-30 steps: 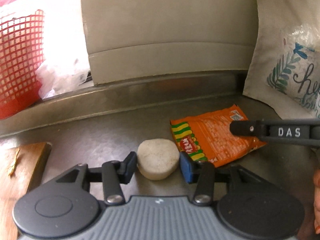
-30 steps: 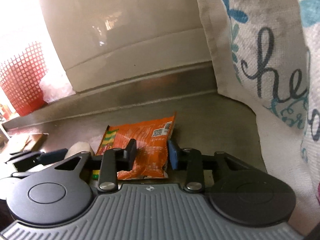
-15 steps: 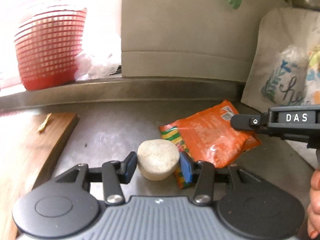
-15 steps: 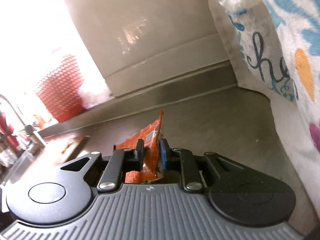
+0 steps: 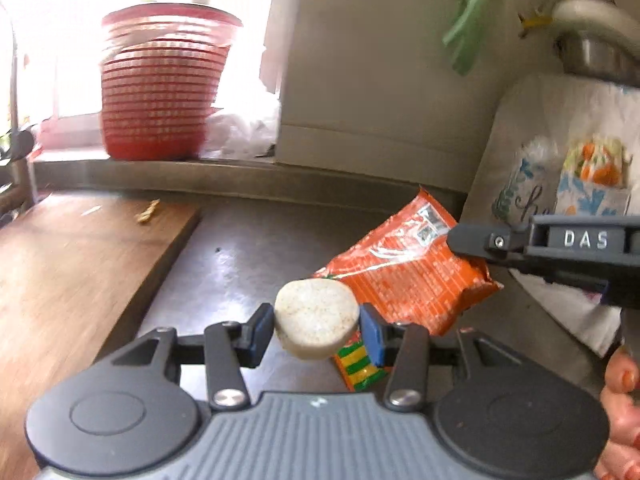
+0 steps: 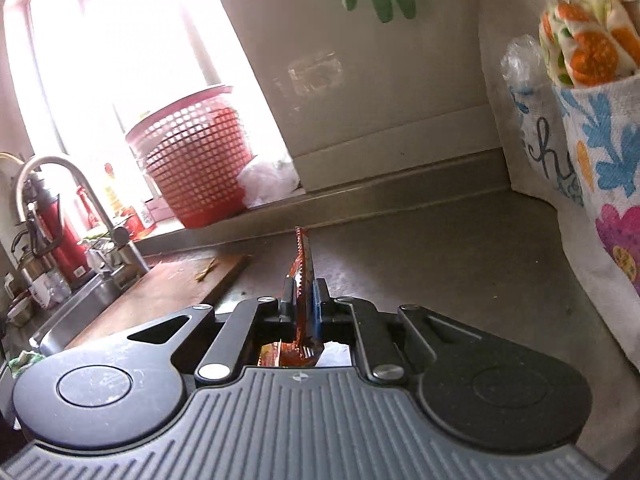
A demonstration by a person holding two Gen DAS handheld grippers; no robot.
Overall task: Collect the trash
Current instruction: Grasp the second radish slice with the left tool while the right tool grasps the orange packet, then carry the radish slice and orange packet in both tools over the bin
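A pale round lump [image 5: 316,324] is clamped between the pads of the left gripper [image 5: 316,330], above the counter [image 5: 256,264]. To its right, an orange snack wrapper [image 5: 404,276] is pinched edge-on in the nearly closed right gripper [image 6: 305,304].

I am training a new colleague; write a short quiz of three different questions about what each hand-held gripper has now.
1. True or false: the right hand-held gripper is shut on the orange snack wrapper.
2. What does the left hand-held gripper hold: A) white round piece, B) red basket, C) green strip?
3. Fill in: the wooden board lies on the ____ counter.

Key: 1 true; 2 A; 3 metal.
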